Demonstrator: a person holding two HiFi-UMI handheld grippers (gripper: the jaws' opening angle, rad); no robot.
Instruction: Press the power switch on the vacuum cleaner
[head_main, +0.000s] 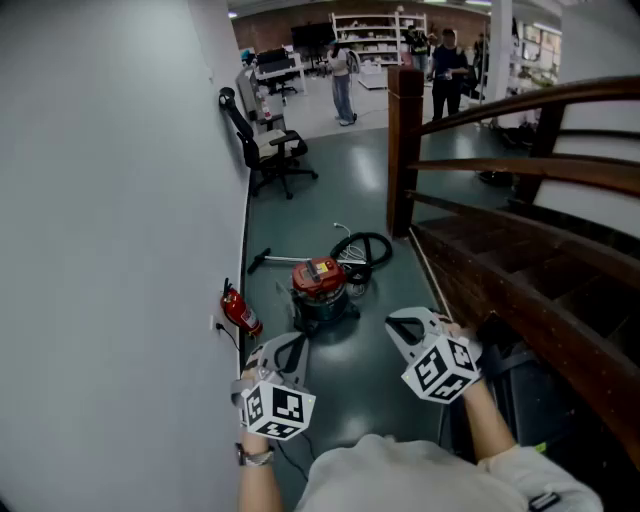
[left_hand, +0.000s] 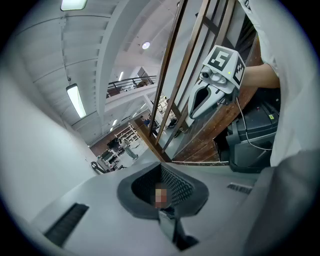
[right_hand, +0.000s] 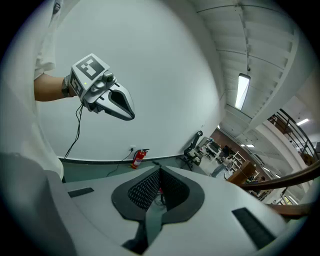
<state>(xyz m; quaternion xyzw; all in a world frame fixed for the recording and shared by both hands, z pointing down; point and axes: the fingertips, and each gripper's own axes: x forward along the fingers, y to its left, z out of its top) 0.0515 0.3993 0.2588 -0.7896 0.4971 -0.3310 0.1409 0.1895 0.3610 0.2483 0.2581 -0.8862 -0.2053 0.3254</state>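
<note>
The vacuum cleaner (head_main: 318, 286), a dark canister with a red top, stands on the floor ahead, and its black hose (head_main: 363, 249) lies coiled behind it. Its power switch is too small to make out. My left gripper (head_main: 293, 342) is held low, short of the canister and to its left, jaws together with nothing in them. My right gripper (head_main: 394, 322) hovers short of it on the right, also shut and empty. In the left gripper view, my left gripper (left_hand: 161, 170) points up the hall, with the right gripper (left_hand: 206, 100) beside it. In the right gripper view, my right gripper (right_hand: 160, 172) faces the wall, with the left gripper (right_hand: 118, 103) in sight.
A red fire extinguisher (head_main: 240, 312) leans at the white wall on the left, by a socket and cable. A wooden stair with a thick post (head_main: 404, 150) runs along the right. A black office chair (head_main: 270, 150) stands further down the hall, and people stand far beyond.
</note>
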